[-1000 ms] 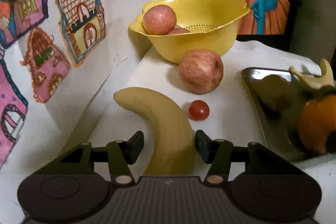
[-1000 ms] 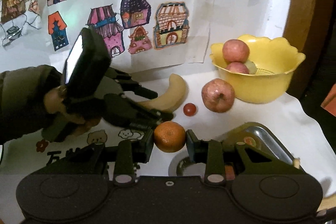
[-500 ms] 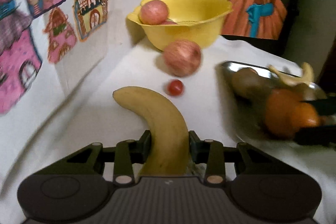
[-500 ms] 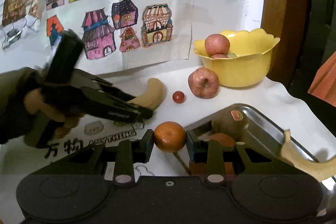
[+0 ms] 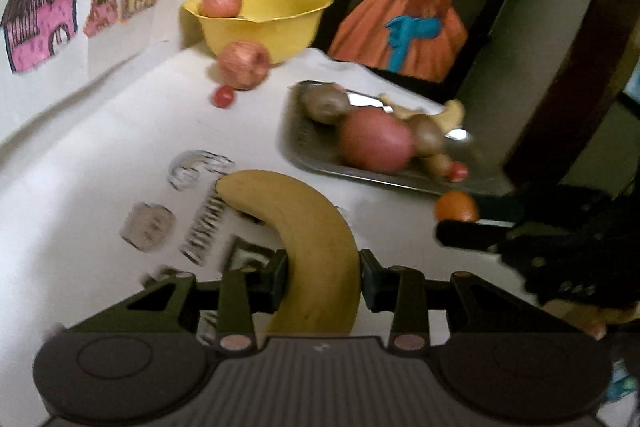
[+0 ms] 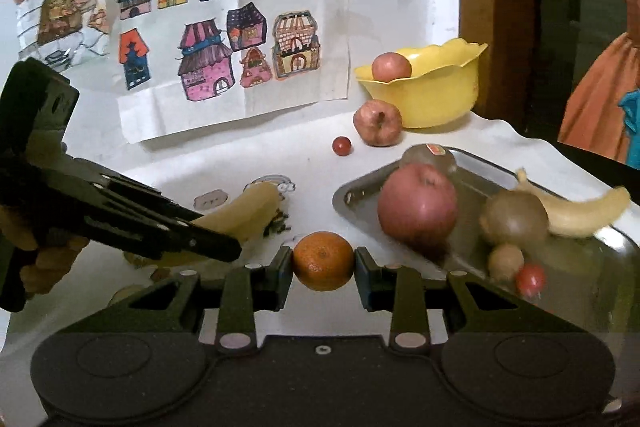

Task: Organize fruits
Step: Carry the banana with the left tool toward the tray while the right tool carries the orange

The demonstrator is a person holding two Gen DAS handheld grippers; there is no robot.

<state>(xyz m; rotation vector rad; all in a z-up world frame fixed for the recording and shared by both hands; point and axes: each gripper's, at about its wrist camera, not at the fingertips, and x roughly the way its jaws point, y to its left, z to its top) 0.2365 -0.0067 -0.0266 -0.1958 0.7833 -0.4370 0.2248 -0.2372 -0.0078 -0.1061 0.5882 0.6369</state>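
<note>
Left hand-held gripper (image 5: 323,277): open around banana (image 5: 308,239) a second ago, now closed on it, banana lifted toward lower centre of frame. Right hand-held gripper (image 6: 323,269): mandarin (image 6: 323,261) carried nearer metal tray (image 6: 592,247).

bowl (image 6: 440,99) behind tray (image 6: 592,251)

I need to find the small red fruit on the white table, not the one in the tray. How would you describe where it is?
Start at the yellow bowl by the wall at the back of the table. An apple sits on the cloth just in front of it. The cherry tomato lies beside that apple, toward the house drawings; it is much smaller and darker red, and nothing touches it.
</note>
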